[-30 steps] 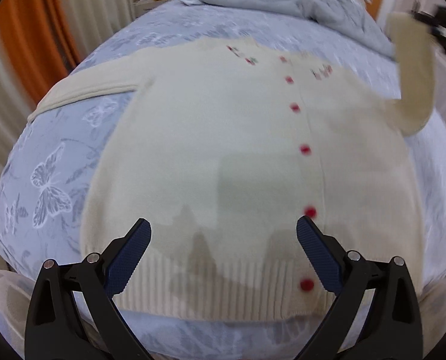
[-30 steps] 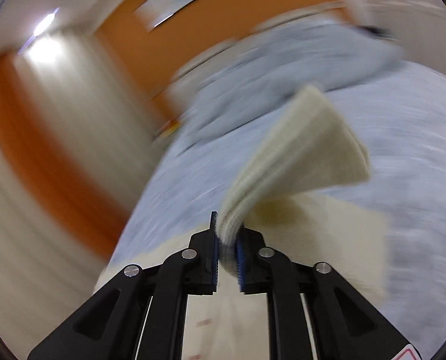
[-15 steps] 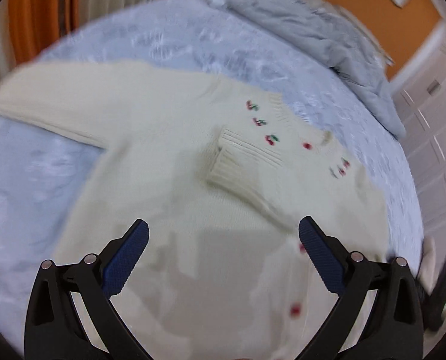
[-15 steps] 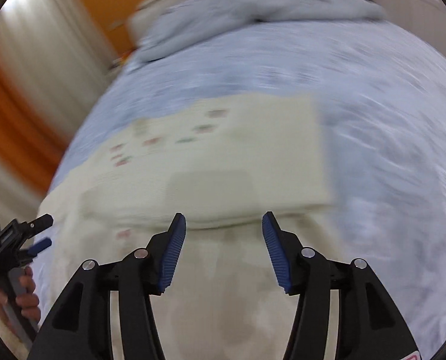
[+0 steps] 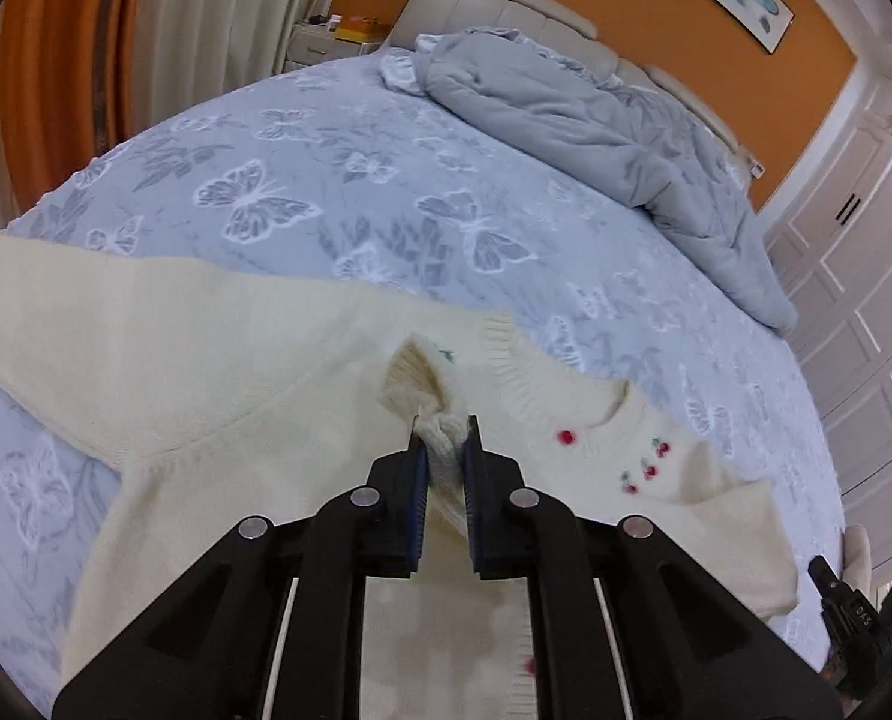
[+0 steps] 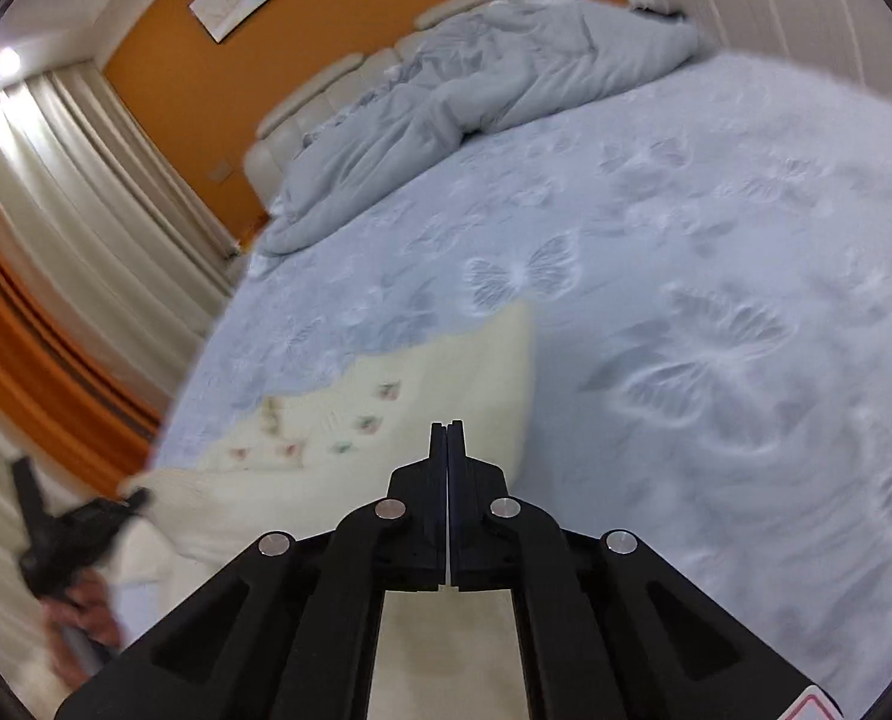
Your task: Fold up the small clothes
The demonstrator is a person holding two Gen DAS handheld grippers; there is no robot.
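Lying flat on the blue butterfly-print bedspread (image 5: 386, 180), the cream cardigan (image 5: 206, 372) stretches its one outspread sleeve (image 5: 56, 312) toward the left edge of the left wrist view. At the middle of that view the left gripper (image 5: 444, 441) tilts downward onto the cardigan's chest; its jaws have just been closing and now pinch the ribbed cuff (image 5: 413, 387) of the other sleeve, which is folded across the front, just beside the neckline and the top red button (image 5: 564, 437). Small cherry motifs (image 5: 643, 468) sit to the right of it. A crumpled grey duvet (image 5: 595, 120) lies at the head of the bed, well apart from the garment. In the right wrist view the right gripper (image 6: 447, 441) also points down over the cardigan's right side; its jaws have just been closing and meet with nothing between them. At that view's lower left, a blurred hand (image 6: 83, 606) holds the left gripper's handle.
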